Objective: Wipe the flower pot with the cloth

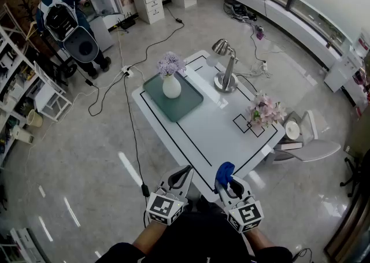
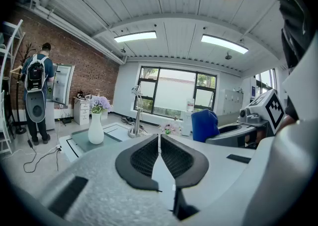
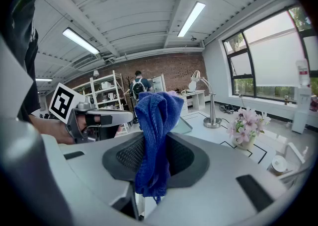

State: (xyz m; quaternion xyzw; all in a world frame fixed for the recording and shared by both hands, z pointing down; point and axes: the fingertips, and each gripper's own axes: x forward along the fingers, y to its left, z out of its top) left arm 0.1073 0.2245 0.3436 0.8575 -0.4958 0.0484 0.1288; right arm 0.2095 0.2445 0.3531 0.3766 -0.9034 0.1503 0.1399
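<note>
1. Holding position at the near end of the white table (image 1: 215,132), I keep both grippers low and close to the body, short of anything on the tabletop. I judge this to be the approach stage; no wiping has begun.
2. Right gripper (image 1: 229,183): its tongs are pinching the blue cloth (image 1: 224,170). The cloth is bunched and stands up above the jaws, with a loose tail hanging below them. I judge that the raised wad is meant to serve as the wiping face.
3. Left gripper (image 1: 180,175): its tongs are pressed together with nothing between them. I judge it is kept free to steady the vessel while the other one rubs.
4. Task object: the flower pot (image 3: 243,142), holding pink blossoms, stands on a marked square at the right edge of the table, well apart from both grippers and untouched.
5. A white vase (image 1: 171,86) of purple flowers stands upright on a green tray (image 1: 188,103) at the far left of the table. I cannot tell for certain which of the two vessels the task means. I take the pot on the marked square as the likelier one.
6. A desk lamp (image 1: 225,74) stands at the far side, between the vase and the pot.
7. Risk noted: both vessels look top-heavy with blooms. A one-sided push from the cloth could tip either one, so I would brace with the left gripper first.
8. A person (image 1: 62,16) stands at a cabinet far across the room, well clear of the work.
</note>
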